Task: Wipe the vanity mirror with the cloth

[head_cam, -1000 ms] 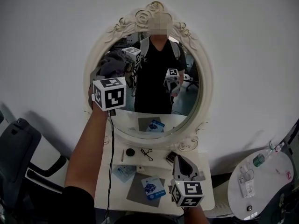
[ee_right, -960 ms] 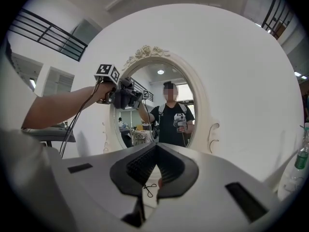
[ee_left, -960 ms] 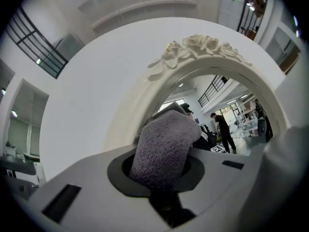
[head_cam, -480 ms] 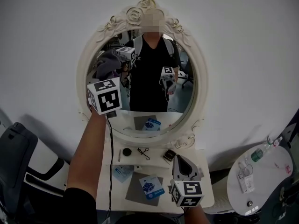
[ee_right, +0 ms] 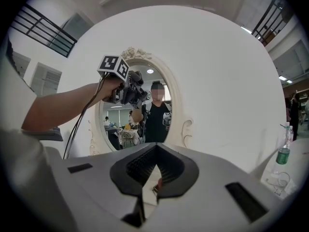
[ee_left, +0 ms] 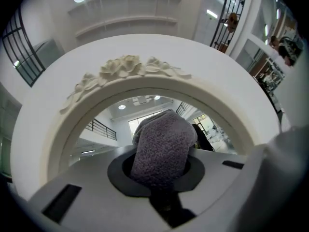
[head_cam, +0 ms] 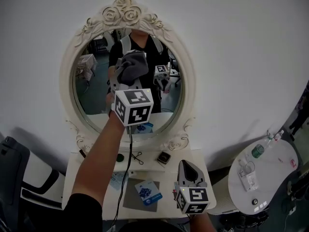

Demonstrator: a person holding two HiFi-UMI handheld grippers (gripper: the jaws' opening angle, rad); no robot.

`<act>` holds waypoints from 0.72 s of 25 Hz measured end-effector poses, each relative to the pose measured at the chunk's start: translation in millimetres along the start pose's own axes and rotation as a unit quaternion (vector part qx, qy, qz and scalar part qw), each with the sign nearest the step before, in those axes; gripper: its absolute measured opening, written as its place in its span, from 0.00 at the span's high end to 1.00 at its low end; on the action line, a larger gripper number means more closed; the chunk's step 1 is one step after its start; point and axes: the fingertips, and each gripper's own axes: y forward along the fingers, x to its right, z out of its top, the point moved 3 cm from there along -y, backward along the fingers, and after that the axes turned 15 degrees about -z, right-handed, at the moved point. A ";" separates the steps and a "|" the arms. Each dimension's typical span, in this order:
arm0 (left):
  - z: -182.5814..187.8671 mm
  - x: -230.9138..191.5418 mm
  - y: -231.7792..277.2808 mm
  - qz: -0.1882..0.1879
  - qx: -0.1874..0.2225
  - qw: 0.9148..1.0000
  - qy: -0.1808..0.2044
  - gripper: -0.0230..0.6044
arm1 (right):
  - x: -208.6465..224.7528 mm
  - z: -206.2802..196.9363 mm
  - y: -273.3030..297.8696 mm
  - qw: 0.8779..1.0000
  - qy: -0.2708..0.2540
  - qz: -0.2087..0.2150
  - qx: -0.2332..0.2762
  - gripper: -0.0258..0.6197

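Your left tool point(head_cam: 124, 79) has swung across the vanity mirror point(head_cam: 91, 93) from left rim to upper middle, pinching the cloth point(head_cam: 133, 64); your right tool point(head_cam: 187, 170), pressed together, hangs over the tabletop's point(head_cam: 170, 198) front-right corner.

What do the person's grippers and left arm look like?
Both the left gripper and right gripper have grey bodies with dark jaws and a white cube of black square markers. A black cable runs from the left; the sleeve is black.

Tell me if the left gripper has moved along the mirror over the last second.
Yes. The left gripper, holding the cloth, went right, from the mirror frame's left rim to mid-glass.
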 end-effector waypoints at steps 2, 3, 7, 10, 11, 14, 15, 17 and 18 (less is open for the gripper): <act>7.0 36.7 12.2 -0.034 0.001 0.999 0.016 0.87 | 13.0 -1.0 -3.4 1.000 0.004 -0.013 -0.001 0.96; 9.6 54.3 17.9 -0.050 0.000 0.998 0.022 0.87 | 19.6 -1.3 -5.2 1.000 0.006 -0.020 -0.001 0.96; 13.9 114.3 36.3 -0.106 -0.005 0.994 0.039 0.87 | 47.5 -4.9 -11.5 0.999 0.021 -0.047 -0.003 0.96; 8.3 151.4 44.7 -0.148 -0.015 0.988 0.040 0.87 | 63.0 -6.6 -14.3 0.998 0.032 -0.061 -0.004 0.96; 5.5 161.3 46.5 -0.159 -0.018 0.986 0.043 0.87 | 66.0 -6.7 -14.8 0.997 0.034 -0.063 -0.004 0.96; -2.0 174.4 48.0 -0.166 -0.025 0.984 0.059 0.87 | 68.5 -6.1 -15.0 0.997 0.036 -0.063 -0.004 0.96; -4.1 173.4 47.3 -0.166 -0.028 0.984 0.060 0.87 | 67.3 -6.1 -14.3 0.998 0.035 -0.061 -0.004 0.96; -9.0 164.4 44.0 -0.162 -0.037 0.985 0.054 0.87 | 61.5 -6.3 -11.7 0.998 0.033 -0.053 -0.005 0.96; -12.2 156.3 41.2 -0.155 -0.042 0.986 0.050 0.87 | 56.6 -6.3 -9.9 0.998 0.031 -0.047 -0.006 0.96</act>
